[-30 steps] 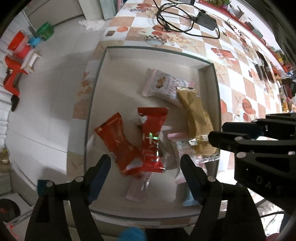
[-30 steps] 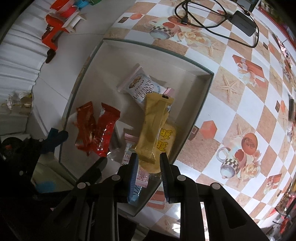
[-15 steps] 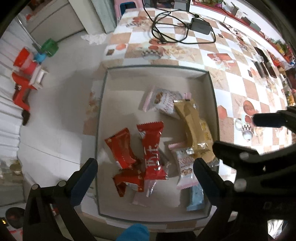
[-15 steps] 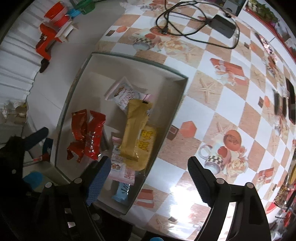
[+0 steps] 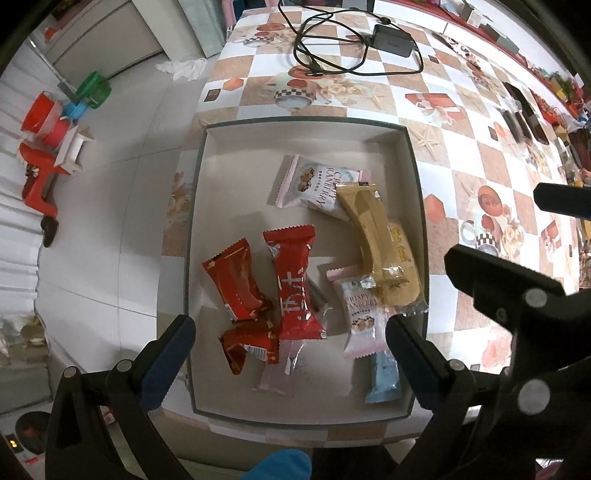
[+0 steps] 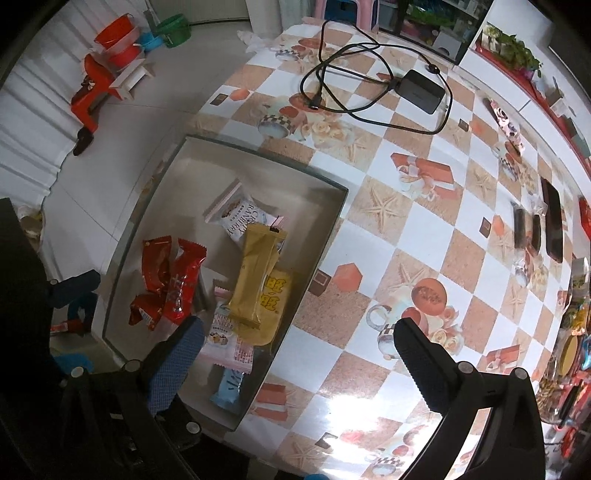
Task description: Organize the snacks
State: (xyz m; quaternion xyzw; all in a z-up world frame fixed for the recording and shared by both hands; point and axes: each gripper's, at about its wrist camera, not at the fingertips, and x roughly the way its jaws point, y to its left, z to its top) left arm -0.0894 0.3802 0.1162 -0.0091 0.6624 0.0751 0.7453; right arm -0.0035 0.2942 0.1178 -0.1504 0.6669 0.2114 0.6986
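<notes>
A shallow white box lies at the table's near corner with several snack packets inside. Red packets sit at its left. A tan bar rests over a yellow packet, with pink-and-white cranberry packets behind and in front, and a light blue packet near the front wall. My left gripper hangs open above the box's near half. My right gripper is open over the box's right wall, nothing between its fingers.
A black charger with a looped cable lies on the checked tablecloth behind the box. Dark bars and a phone sit at the far right, with more snacks at the right edge. Red and green plastic tubs stand on the floor at left.
Both grippers rose away from the box and the view widened. The right gripper went from shut beside the tan bar to wide open; the left one opened wider. The packets lie still.
</notes>
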